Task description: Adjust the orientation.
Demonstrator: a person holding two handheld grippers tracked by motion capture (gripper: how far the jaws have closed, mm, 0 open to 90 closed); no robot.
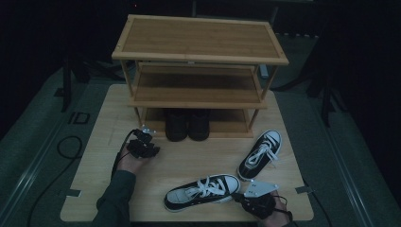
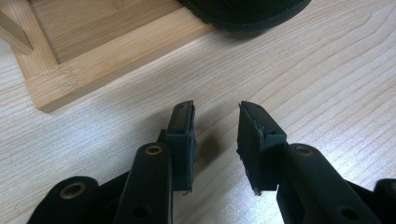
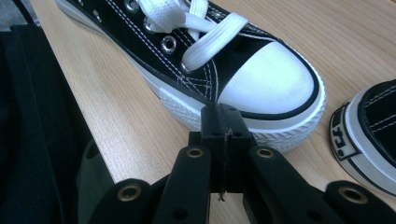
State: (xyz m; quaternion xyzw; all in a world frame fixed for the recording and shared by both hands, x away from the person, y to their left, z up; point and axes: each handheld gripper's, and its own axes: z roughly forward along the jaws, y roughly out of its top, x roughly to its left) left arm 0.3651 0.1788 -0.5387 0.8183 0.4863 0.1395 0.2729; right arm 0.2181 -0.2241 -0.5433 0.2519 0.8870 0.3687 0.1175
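Observation:
A black sneaker with white laces and a white toe cap lies on its sole across the front of the table, toe to the right. A second matching sneaker lies to its right, heel toward the front. My right gripper sits at the first sneaker's toe, jaws pressed together with nothing between them. My left gripper hovers near the rack's front left corner, open and empty. A pair of black shoes stands on the lowest shelf.
A three-tier bamboo shoe rack takes up the back of the wooden table. Its bottom frame corner lies just ahead of my left gripper. Cables trail off the table's left side. The table's front edge is close to my right hand.

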